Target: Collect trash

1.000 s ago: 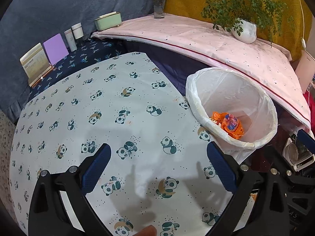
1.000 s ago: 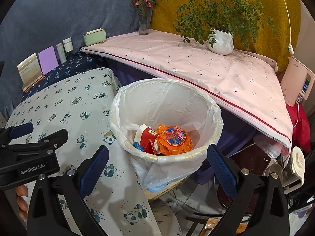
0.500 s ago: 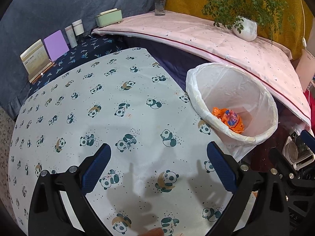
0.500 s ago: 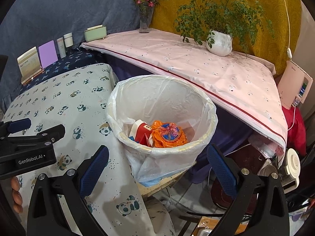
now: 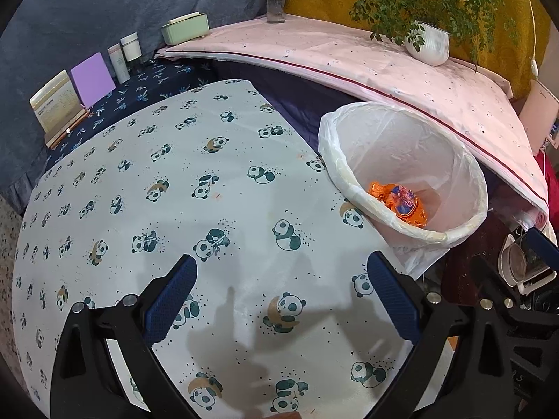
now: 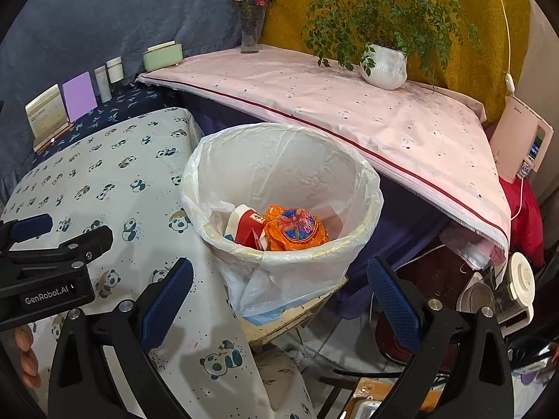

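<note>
A white bin with a plastic liner (image 6: 279, 160) stands beside the table with the panda cloth (image 5: 195, 188). Inside lie an orange wrapper (image 6: 295, 232) and a red and white carton (image 6: 246, 227). The bin (image 5: 412, 146) and the orange wrapper (image 5: 400, 202) also show in the left wrist view. My left gripper (image 5: 279, 300) is open and empty above the panda cloth. My right gripper (image 6: 279, 300) is open and empty, just in front of the bin. The left gripper's body (image 6: 52, 265) shows at the left of the right wrist view.
A pink-covered shelf (image 6: 349, 104) behind the bin holds a potted plant (image 6: 384, 63), a flower vase (image 6: 249, 31) and a green box (image 6: 162, 56). Cards and jars (image 5: 91, 76) stand at the back left. Appliances and cables (image 6: 503, 286) lie on the floor right.
Both grippers have pulled back and risen slightly, so the bin and table look a little farther away. Both stay open and empty.
</note>
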`<state>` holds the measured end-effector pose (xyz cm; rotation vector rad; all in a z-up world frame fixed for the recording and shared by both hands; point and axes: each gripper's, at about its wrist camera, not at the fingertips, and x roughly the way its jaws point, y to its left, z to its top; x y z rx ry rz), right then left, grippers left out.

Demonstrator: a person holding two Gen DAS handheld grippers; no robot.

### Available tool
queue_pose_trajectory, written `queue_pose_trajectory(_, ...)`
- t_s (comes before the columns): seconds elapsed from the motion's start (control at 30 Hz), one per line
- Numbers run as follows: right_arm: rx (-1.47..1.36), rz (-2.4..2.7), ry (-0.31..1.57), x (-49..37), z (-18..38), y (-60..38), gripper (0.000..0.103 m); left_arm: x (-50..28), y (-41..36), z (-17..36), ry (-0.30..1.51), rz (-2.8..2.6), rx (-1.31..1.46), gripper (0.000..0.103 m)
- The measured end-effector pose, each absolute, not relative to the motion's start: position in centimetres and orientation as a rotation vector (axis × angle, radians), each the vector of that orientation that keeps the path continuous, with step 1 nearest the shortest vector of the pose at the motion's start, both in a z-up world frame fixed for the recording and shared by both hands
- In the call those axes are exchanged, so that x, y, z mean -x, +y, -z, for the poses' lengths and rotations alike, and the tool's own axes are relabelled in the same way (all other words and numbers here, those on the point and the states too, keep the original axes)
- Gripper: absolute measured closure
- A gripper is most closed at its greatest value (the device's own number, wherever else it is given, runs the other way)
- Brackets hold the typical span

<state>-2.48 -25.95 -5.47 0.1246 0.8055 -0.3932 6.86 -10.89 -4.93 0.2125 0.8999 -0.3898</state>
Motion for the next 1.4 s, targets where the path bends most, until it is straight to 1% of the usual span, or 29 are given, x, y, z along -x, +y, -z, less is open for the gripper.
queue_pose_trajectory(0.2, -0.128, 0.399, 0.811, 2.58, 5.71, -26.17, 0.007, -6.74, -10.97, 5.29, 0.92, 0.379, -0.213, 0.009)
queue_pose_trajectory(1.4, -0.146, 0.422, 0.812, 2.98, 6.02, -26.81, 0.007, -5.97, -11.89, 5.33, 0.9, 0.397, -0.254, 0.009)
